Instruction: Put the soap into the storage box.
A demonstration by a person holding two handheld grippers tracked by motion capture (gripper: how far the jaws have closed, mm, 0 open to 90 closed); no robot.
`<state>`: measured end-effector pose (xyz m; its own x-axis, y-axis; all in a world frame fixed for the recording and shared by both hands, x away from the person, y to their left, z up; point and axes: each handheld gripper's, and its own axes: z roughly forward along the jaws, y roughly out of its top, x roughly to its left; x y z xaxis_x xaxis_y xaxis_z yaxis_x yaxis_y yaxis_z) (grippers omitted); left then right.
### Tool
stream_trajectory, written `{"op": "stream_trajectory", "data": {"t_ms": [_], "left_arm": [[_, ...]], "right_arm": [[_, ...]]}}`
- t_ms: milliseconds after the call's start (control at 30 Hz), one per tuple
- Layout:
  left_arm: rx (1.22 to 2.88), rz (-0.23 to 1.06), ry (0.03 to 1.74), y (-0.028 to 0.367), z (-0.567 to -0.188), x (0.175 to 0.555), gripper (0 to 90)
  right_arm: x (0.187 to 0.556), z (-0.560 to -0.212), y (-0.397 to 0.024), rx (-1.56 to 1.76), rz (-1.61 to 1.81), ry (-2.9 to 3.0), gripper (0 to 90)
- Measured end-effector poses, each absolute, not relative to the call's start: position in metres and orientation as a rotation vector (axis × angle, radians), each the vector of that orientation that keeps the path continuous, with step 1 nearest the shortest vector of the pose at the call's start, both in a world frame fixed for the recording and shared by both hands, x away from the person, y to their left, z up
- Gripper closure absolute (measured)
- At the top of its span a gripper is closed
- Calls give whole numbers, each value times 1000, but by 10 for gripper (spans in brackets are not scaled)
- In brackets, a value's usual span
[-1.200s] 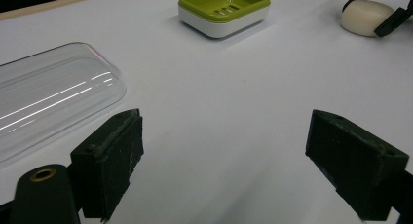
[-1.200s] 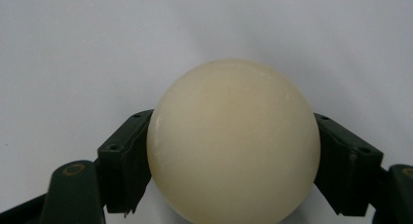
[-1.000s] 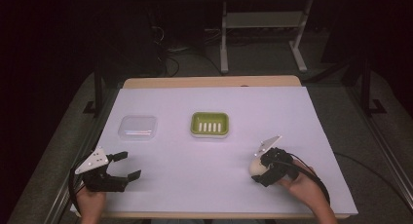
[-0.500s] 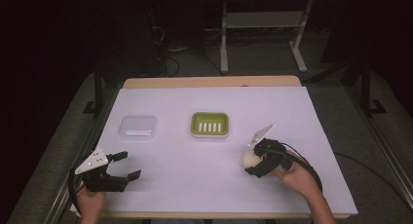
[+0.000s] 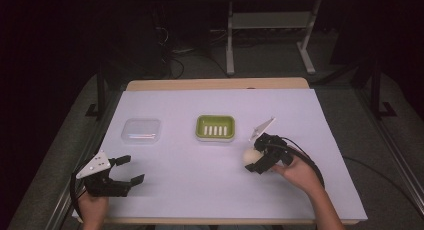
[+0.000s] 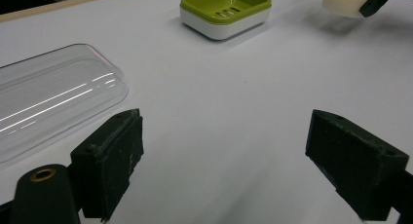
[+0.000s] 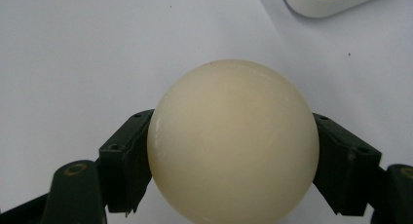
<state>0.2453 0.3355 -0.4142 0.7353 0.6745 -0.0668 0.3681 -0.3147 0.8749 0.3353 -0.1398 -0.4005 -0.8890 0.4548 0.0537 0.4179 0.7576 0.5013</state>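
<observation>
A cream round soap [image 5: 250,156] is held above the white table cover, with my right gripper [image 5: 256,158] shut on it; in the right gripper view the soap [image 7: 233,141] sits squeezed between both jaws. The green soap dish [image 5: 215,127] with a white base stands mid-table, a short way up and left of the soap; its corner [image 7: 326,2] shows at the top of the right gripper view. My left gripper [image 5: 131,171] rests open near the front left edge, nothing between its jaws. In the left gripper view lie the dish [image 6: 225,11] and the soap [image 6: 347,2] farther off.
A clear plastic lid [image 5: 142,130] lies left of the dish, just ahead of my left gripper; it appears as the lid [image 6: 53,97] at the left of that gripper's view. The table's wooden far edge [image 5: 215,84] borders dark floor and a metal stand.
My right gripper has moved left and toward the dish with the soap in it. The left gripper has stayed put.
</observation>
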Motion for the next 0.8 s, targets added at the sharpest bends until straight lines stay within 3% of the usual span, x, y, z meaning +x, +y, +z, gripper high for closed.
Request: {"op": "stream_trajectory", "data": {"t_ms": [800], "left_arm": [[1927,385,798,336,-414,245,132]], "right_arm": [[368,-385,-118,677,848,2888,239]]}}
